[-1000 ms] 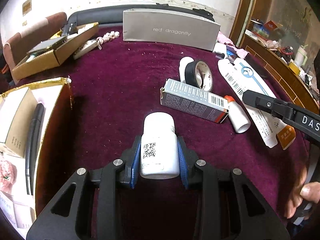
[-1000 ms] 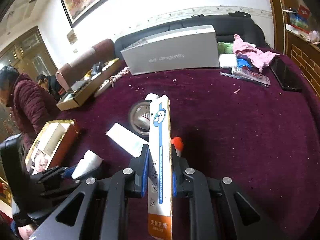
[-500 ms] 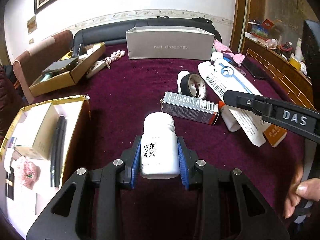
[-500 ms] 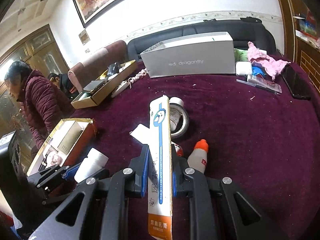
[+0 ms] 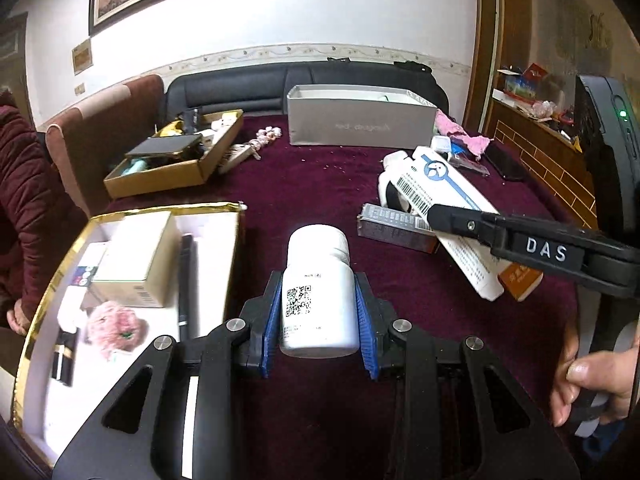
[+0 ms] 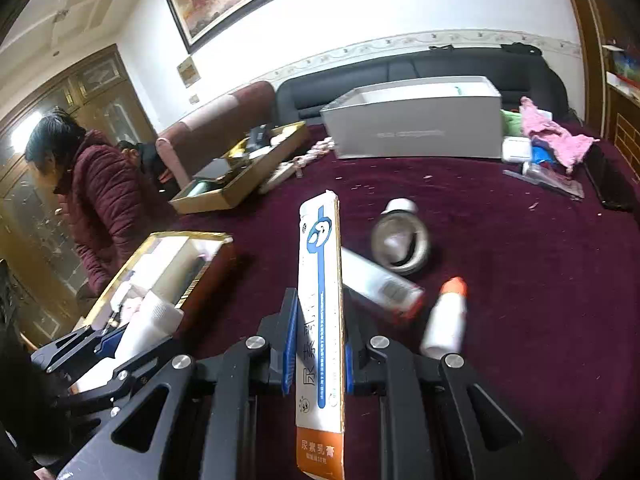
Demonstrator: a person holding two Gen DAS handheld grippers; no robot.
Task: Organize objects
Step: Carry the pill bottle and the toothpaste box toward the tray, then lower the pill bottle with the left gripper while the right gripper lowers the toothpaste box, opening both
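Both held things have come up off the dark red cloth-covered desk (image 5: 320, 184) over the last second, and the gold-rimmed open box with a white lining (image 5: 208, 216) has drawn much nearer on the left of both views.

The left tongs (image 5: 318, 316) are closed about partway on a white plastic pill bottle with a screw cap and a square code label (image 5: 318, 296), blue pads pressed on its sides; the bottle hangs clear of the cloth, just right of the box's near wall.

The right tongs (image 6: 318, 344) are almost fully closed on a long flat white, blue and orange carton (image 6: 320, 320), gripped across its thin faces and standing on edge.

Left behind on the cloth are a grey and silver carton (image 6: 380, 284), a roll of black tape (image 6: 400, 244) and a small white bottle with an orange cap (image 6: 446, 320).

The shift suggests both hands are carrying their loads toward the gold-rimmed box, which already holds a cream carton (image 5: 132, 264) and a black pen (image 5: 186, 280); placing looks like the step ahead.
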